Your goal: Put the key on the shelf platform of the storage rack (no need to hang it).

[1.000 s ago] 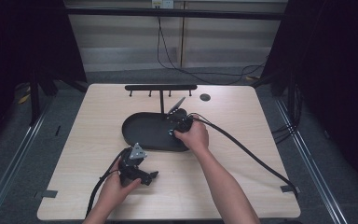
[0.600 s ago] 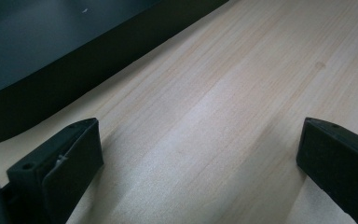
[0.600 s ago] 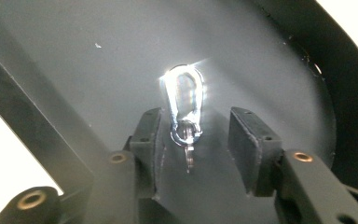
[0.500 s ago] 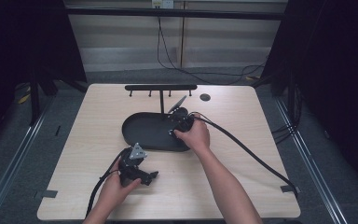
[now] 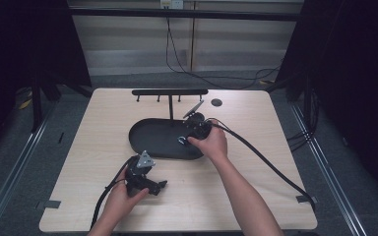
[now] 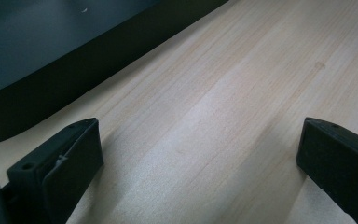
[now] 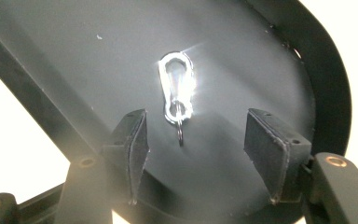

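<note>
Jaws just opened, the right gripper hovers over a silver carabiner released in the black tray, lifting clear seemingly next.

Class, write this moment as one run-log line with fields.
right gripper: jaws just opening, over carabiner clip | clip: lying in black oval tray, not gripped | left gripper: open over wooden table

Light wooden table: black oval tray at centre, small dark disc near far edge.
</note>
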The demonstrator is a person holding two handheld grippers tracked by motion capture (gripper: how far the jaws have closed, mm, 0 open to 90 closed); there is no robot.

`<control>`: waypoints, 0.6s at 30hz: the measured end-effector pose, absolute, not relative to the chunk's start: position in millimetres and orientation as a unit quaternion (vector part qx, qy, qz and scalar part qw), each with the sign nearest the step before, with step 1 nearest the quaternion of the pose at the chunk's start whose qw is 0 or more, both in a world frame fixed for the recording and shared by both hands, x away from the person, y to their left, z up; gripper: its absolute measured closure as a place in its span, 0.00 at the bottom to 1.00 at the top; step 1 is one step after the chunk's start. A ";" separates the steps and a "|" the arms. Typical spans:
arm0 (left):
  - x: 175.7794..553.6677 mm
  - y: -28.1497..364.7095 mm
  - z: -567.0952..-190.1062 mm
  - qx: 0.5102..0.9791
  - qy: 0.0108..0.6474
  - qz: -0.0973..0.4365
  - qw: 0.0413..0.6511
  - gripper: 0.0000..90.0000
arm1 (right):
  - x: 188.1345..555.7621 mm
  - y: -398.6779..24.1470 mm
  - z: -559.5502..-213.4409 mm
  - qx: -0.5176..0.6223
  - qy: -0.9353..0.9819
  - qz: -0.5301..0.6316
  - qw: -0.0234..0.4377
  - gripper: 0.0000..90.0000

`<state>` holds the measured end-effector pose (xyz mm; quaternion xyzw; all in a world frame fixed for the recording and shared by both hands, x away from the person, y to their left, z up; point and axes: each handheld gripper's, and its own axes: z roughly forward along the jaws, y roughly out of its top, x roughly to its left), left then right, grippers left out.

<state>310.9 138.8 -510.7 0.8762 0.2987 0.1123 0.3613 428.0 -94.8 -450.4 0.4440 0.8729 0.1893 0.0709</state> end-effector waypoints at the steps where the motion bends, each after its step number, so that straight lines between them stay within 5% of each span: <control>1: 310.9 138.8 -510.7 0.876 0.299 0.112 0.361 0.00 | 428.0 -94.8 -450.4 0.444 0.873 0.189 0.071 0.43; 18: 310.9 139.1 -510.5 0.878 0.297 0.111 0.359 0.00 | 411.5 -116.2 -433.9 0.439 0.870 0.211 0.074 0.36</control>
